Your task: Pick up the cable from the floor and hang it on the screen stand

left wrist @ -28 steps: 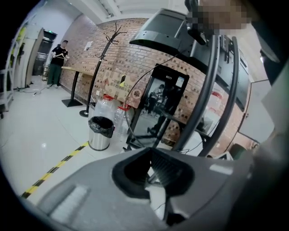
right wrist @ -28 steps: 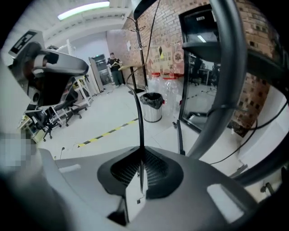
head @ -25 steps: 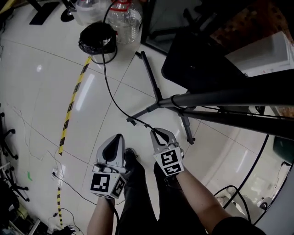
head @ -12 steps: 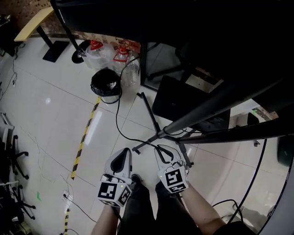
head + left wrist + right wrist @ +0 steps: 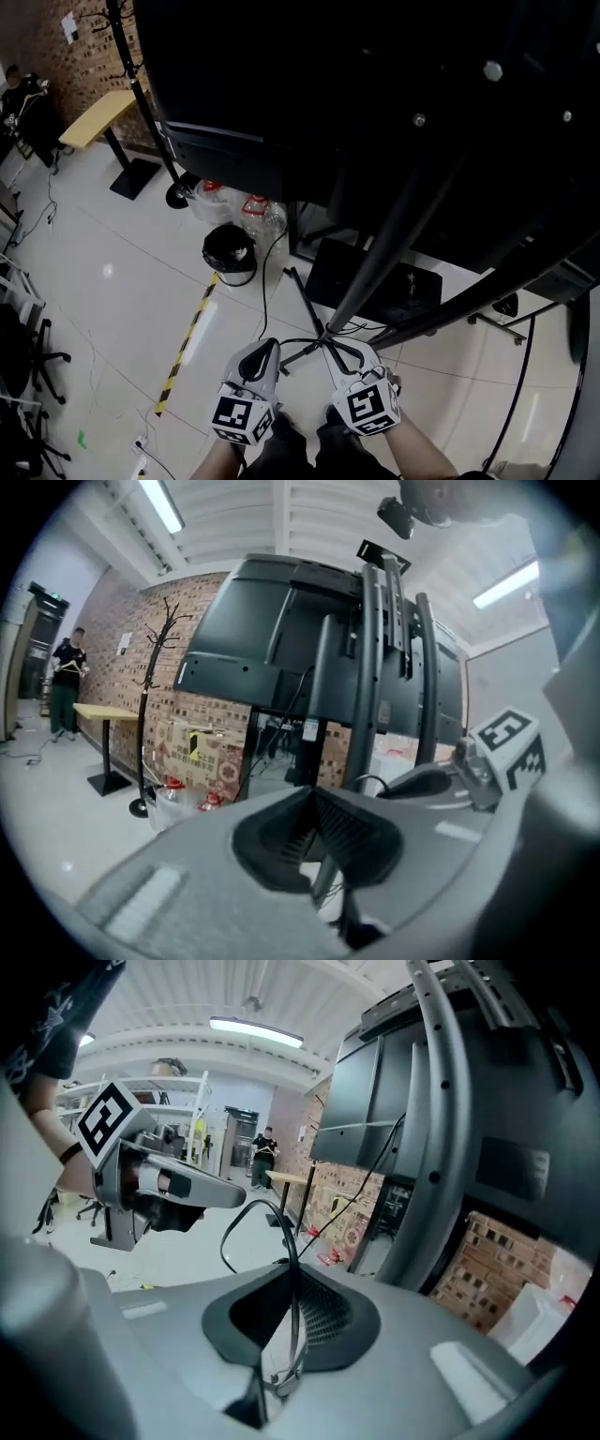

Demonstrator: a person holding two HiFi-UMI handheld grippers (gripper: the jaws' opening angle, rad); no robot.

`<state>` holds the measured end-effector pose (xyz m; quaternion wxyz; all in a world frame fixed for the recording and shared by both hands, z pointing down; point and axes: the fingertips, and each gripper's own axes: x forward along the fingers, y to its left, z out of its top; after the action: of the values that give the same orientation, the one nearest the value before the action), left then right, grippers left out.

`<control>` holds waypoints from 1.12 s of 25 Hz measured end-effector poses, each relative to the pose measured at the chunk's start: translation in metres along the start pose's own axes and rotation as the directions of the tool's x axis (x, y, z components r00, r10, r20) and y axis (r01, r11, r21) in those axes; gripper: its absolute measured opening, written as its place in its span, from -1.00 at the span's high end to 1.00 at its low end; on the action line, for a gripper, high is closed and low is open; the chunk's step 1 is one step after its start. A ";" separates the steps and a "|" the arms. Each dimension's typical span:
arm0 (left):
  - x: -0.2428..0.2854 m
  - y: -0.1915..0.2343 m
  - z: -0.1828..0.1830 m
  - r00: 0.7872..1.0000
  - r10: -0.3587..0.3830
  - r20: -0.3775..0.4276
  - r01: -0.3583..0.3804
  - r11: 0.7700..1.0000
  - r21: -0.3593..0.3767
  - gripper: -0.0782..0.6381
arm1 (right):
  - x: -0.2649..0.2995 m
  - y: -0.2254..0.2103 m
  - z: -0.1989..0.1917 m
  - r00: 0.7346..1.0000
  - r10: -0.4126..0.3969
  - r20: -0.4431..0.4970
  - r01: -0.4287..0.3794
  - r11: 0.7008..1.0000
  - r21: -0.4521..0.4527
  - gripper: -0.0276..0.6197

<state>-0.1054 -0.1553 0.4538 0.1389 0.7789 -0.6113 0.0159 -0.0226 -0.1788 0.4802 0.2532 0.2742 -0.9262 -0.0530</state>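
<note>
As seen at lower centre, right gripper (image 5: pixel 330 344): clamped on thin black cable (image 5: pixel 292 1302)
Left gripper (image 5: pixel 272 343): jaws together, empty
Black metal screen stand (image 5: pixel 384 253): upper right

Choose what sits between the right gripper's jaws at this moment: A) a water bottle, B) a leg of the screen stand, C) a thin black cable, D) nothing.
C: in the right gripper view, the right gripper is closed on the thin black cable, which loops up out of its jaws.
</note>
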 end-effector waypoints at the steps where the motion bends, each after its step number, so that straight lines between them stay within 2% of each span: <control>1: 0.002 -0.003 0.013 1.000 -0.008 0.014 0.008 1.000 -0.003 0.77 | -0.006 -0.009 0.017 1.000 -0.011 0.007 0.012 1.000 -0.020 0.83; 4: -0.003 -0.015 0.048 1.000 -0.012 0.015 0.013 1.000 -0.024 0.77 | -0.031 -0.029 0.062 0.999 -0.051 0.019 0.052 0.996 -0.066 0.83; 12: 0.006 -0.016 0.122 0.995 -0.027 0.100 0.021 0.998 0.061 0.77 | -0.076 -0.084 0.140 0.979 -0.165 0.123 0.178 0.978 -0.106 0.83; 18: 0.009 -0.015 0.177 0.986 -0.037 0.162 0.016 0.991 0.130 0.77 | -0.121 -0.130 0.222 0.931 -0.245 0.270 0.294 0.942 -0.159 0.84; 21: 0.015 -0.019 0.200 0.982 -0.046 0.184 0.019 0.990 0.142 0.77 | -0.144 -0.157 0.261 0.904 -0.284 0.320 0.359 0.911 -0.205 0.84; 28: 0.023 -0.031 0.259 0.960 -0.085 0.265 0.034 0.981 0.193 0.77 | -0.181 -0.187 0.350 0.862 -0.305 0.404 0.428 0.865 -0.261 0.84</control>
<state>-0.1081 -0.2312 0.2034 -0.0195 0.8014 -0.5966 -0.0385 0.0238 -0.2542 0.0525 0.1132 0.3858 -0.8621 -0.3085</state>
